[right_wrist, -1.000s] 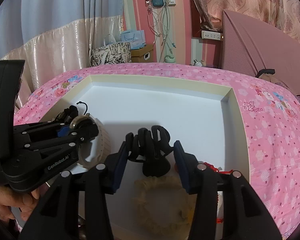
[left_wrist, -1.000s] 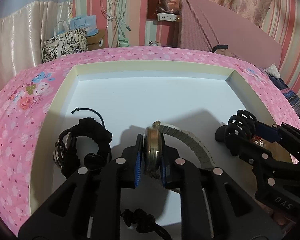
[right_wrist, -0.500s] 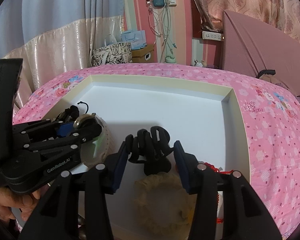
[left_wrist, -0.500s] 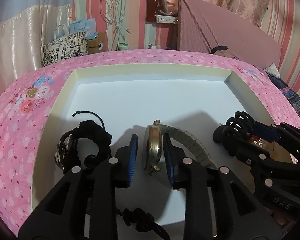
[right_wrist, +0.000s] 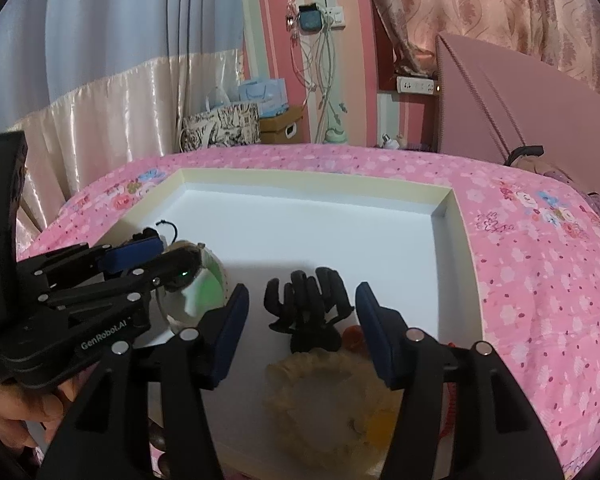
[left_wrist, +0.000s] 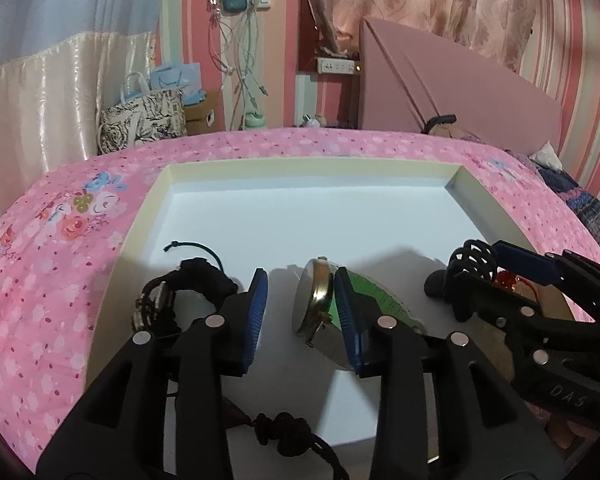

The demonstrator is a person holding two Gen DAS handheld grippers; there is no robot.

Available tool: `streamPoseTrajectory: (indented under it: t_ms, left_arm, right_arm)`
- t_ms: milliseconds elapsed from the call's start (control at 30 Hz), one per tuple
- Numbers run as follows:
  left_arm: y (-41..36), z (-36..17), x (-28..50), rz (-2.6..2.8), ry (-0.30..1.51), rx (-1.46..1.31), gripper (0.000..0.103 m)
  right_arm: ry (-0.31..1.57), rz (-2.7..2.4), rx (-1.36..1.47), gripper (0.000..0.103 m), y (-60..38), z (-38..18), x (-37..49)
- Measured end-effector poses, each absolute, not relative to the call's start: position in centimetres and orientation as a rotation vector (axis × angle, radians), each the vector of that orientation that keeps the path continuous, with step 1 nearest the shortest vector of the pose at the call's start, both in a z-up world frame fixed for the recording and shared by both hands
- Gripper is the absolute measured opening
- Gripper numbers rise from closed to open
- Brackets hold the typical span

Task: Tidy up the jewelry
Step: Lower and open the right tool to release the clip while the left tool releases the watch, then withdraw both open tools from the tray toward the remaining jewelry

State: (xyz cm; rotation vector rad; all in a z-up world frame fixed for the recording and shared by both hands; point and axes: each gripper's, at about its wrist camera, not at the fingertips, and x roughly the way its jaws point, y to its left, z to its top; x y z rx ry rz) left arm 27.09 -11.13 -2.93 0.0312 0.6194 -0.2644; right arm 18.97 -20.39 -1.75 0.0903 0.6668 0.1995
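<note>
A gold watch with a metal band stands on edge in the shallow white tray, between the fingers of my open left gripper; it leans by the right pad. A black braided bracelet watch lies to its left. My right gripper is open around a black claw hair clip, which also shows in the left wrist view. The watch also shows in the right wrist view, partly hidden by the left gripper.
A cream scrunchie and a red item lie near the tray's front right. A black cord lies under the left gripper. The tray sits on a pink floral bedspread. A patterned bag stands behind.
My left gripper has opened and let go of the gold watch, which now stands free on the tray. My right gripper has opened a little wider around the hair clip.
</note>
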Motion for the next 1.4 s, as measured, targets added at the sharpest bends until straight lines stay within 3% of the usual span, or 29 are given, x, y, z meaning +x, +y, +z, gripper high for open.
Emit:
streamPoseTrajectory:
  t_ms: [400, 567, 767, 900, 1000, 1200, 1400]
  left_arm:
    - [-10.1, -1.6, 25.2, -0.21, 0.507, 0.011, 0.049]
    - [-10.0, -1.2, 24.2, -0.194, 0.455, 0.012, 0.068]
    - [-9.0, -0.6, 22.9, -0.163, 0.383, -0.026, 0.078]
    - [-6.8, -0.8, 23.6, -0.183, 0.42, -0.141, 0.077]
    - [-4.5, 0.0, 21.9, -0.209, 0.423, -0.237, 0.077]
    - [-4.0, 0.9, 16.6, -0.086, 0.511, -0.051, 0.083]
    - [-4.6, -2.6, 13.9, -0.113, 0.652, -0.021, 0.083]
  right_arm:
    - [0.61, 0.155, 0.119, 0.055, -21.3, -1.1, 18.3]
    - [0.571, 0.122, 0.091, 0.055, -20.9, -0.7, 17.7]
    - [0.532, 0.082, 0.103, 0.055, -21.4, -0.3, 17.1]
    - [0.429, -0.023, 0.168, 0.056, -23.1, 0.6, 15.1]
    - [0.47, -0.007, 0.238, 0.057, -24.9, 1.3, 13.0]
    - [0.55, 0.016, 0.249, 0.057, -28.7, 0.9, 7.3]
    - [0.696, 0.179, 0.242, 0.057, -26.2, -1.4, 5.8]
